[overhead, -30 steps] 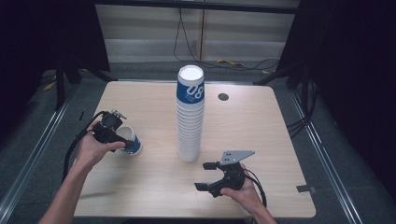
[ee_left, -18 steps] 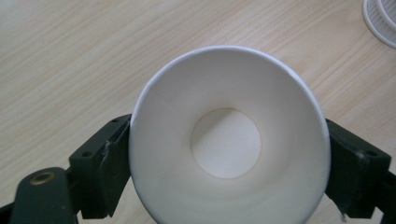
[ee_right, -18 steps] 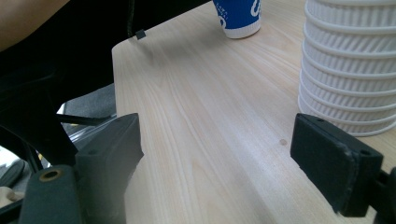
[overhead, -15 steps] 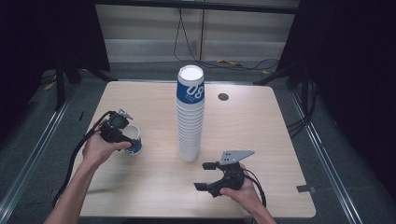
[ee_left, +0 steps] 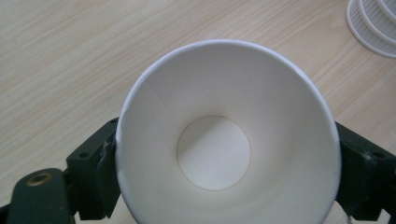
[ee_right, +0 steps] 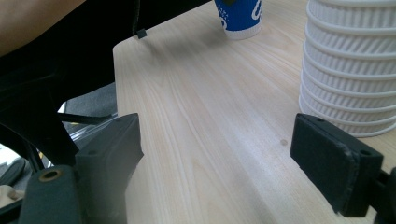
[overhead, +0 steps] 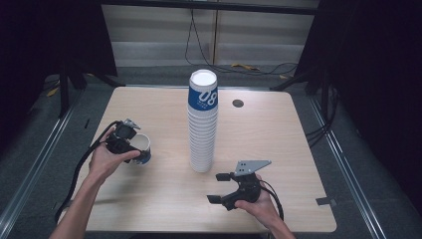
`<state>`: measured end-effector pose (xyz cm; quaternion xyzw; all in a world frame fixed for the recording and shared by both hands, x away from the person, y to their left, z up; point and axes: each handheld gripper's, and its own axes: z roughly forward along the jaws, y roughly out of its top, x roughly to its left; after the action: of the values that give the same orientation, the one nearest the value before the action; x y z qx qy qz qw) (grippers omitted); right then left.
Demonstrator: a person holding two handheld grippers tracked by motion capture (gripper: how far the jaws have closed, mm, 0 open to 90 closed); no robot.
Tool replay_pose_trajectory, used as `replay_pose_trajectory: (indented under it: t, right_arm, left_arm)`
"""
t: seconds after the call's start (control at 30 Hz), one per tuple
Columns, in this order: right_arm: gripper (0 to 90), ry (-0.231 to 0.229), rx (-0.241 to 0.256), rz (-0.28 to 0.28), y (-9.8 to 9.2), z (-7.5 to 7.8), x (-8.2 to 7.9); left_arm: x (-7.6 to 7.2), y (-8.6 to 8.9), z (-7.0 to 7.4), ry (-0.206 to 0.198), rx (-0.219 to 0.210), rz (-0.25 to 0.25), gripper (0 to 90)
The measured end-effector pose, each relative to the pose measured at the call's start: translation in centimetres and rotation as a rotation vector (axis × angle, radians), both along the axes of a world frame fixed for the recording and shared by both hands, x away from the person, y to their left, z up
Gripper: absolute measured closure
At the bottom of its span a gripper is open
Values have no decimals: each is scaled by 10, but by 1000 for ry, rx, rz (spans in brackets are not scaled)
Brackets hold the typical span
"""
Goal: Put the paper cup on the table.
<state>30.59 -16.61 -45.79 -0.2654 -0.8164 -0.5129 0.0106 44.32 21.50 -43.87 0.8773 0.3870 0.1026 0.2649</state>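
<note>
Wooden table (overhead: 149, 199) bears the left gripper (ee_left: 224, 186) clamping a paper cup (ee_left: 224, 149); right gripper (ee_right: 219, 163) gapes empty.

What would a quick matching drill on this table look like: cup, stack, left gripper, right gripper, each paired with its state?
Things:
1. cup
2. stack
3. left gripper
4. right gripper
5. table

States:
a. open, jaws apart with nothing between them
b. upright at mid-table, blue cup on top
c. shut on the cup
d. between two jaws, empty inside
e. pale wood

Pairs: 1-d, 2-b, 3-c, 4-a, 5-e
</note>
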Motion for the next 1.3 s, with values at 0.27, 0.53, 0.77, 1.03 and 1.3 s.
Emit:
replay_pose_trajectory:
  t: [0.27,0.53,0.77,1.03,1.3]
  right_arm:
    - [163,-1,-5,3,1,0,0]
    - [163,0,-3,-2,1,0,1]
    - [164,-2,-6,-1,1,0,1]
    - [164,-3,-4,-9,1,-1,2]
    - [164,-10,4,-40,-4,0,4]
  left_arm:
    - [-4,3,-10,-1,-58,-1,132]
    - [-7,9,-15,-28,-85,2,141]
    - [-10,16,-29,-6,-81,14,163]
    - [-17,23,-36,-7,-107,33,165]
    - [-26,29,-36,-24,-140,36,169]
